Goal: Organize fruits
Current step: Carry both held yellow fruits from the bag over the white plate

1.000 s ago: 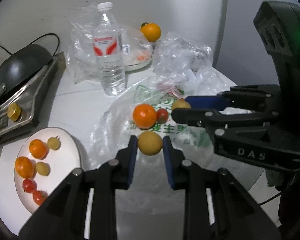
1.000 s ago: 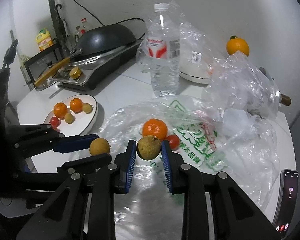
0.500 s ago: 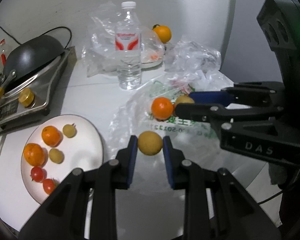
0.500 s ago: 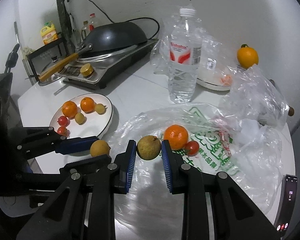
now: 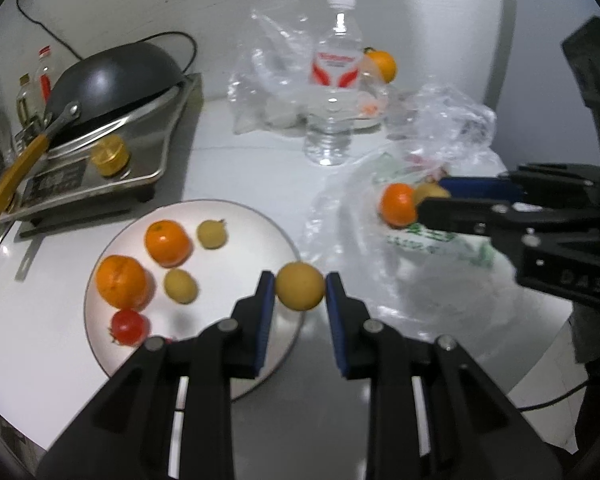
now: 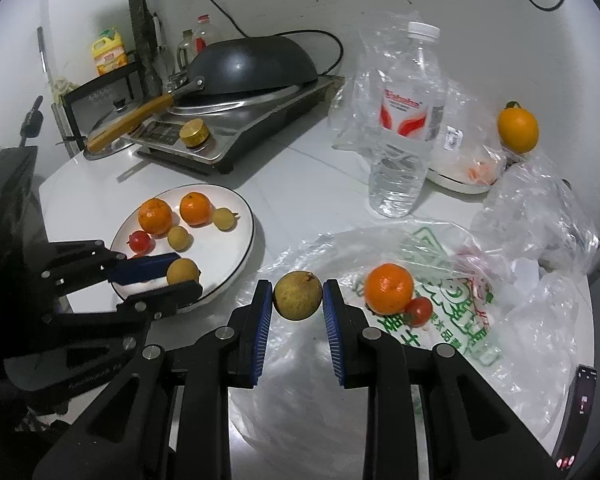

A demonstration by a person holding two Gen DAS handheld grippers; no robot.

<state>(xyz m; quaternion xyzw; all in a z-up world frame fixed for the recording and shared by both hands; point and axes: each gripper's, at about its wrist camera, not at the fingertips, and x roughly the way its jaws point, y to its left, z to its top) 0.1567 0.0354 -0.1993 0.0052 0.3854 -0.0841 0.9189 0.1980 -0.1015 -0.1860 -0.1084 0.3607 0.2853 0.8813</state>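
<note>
On the white surface point(image 6: 300, 168): glossy and smooth, a bit cluttered tbh
Plate point(image 5: 244, 224): round, white ceramic with a thin dark rim, on the surface near the stove
Fruit on plate: two bumpy-skinned oranges point(image 5: 167, 243), two small dull yellow-green round ones point(image 5: 181, 286), a shiny red tomato point(image 5: 129, 327)
Left hand-held gripper point(image 5: 300, 292): black plastic with blue ribbed pads, clamped on a smooth round yellow fruit point(image 5: 300, 286), held over the plate's near-right rim
Right hand-held gripper point(image 6: 297, 298): same black-and-blue build, pinched tight on a rougher brownish-green round fruit point(image 6: 297, 295) with a little stem nub, hovering above the bag's edge just right of the plate
Plastic bag point(image 6: 440, 320): clear, crinkly, green print, spread flat on the surface
On the bag: one orange point(image 6: 389, 288) touching a small red tomato point(image 6: 420, 311)
Water bottle point(image 6: 406, 128): clear ribbed plastic, white cap, red-and-white label, upright behind the bag
Wok point(image 6: 252, 66): dark, domed, upside down on a steel stove point(image 6: 236, 132), wooden handle sticking out
Back right: a lone orange point(image 6: 517, 129) near the wall
</note>
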